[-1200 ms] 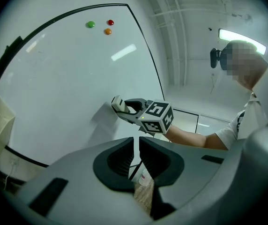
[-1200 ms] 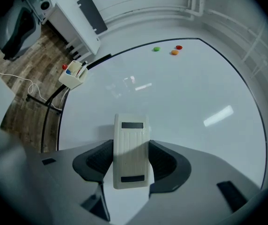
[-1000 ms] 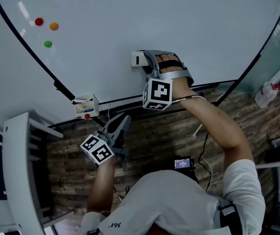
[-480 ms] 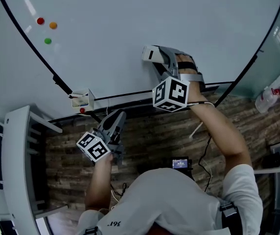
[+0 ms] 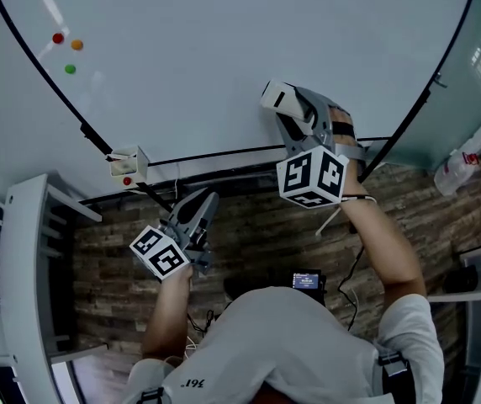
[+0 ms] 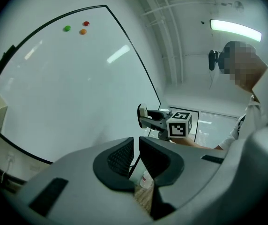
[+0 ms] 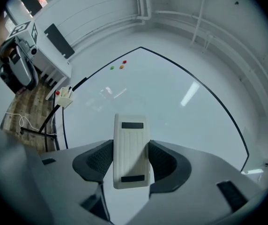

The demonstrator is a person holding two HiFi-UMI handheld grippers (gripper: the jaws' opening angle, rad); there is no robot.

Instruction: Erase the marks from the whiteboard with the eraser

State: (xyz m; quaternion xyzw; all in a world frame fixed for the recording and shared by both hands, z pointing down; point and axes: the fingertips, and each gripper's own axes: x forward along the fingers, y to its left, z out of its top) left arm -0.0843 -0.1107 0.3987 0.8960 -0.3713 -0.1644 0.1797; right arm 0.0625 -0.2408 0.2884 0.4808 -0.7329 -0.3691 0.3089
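Note:
The whiteboard [image 5: 224, 32] fills the top of the head view, and I see no drawn marks on it. A white eraser [image 5: 277, 97] presses against its lower part, with my right gripper [image 5: 286, 108] shut on it. In the right gripper view the eraser [image 7: 131, 149] sits lengthwise between the jaws of that gripper [image 7: 131, 165], facing the board [image 7: 167, 93]. My left gripper [image 5: 203, 202] hangs below the board's bottom edge, away from it. Its jaws [image 6: 136, 146] are shut with nothing between them. From the left gripper view the eraser [image 6: 142, 112] shows against the board [image 6: 68, 88].
Red [image 5: 57, 38], orange [image 5: 76, 45] and green [image 5: 70, 69] magnets sit at the board's upper left. A small white holder box [image 5: 127, 165] hangs at the lower-left frame. A white rack [image 5: 26, 251] stands left, a spray bottle [image 5: 463, 160] right. Cables lie on the wooden floor.
My right gripper has slid the eraser to the right along the lower part of the board. The left gripper has stayed low and barely moved.

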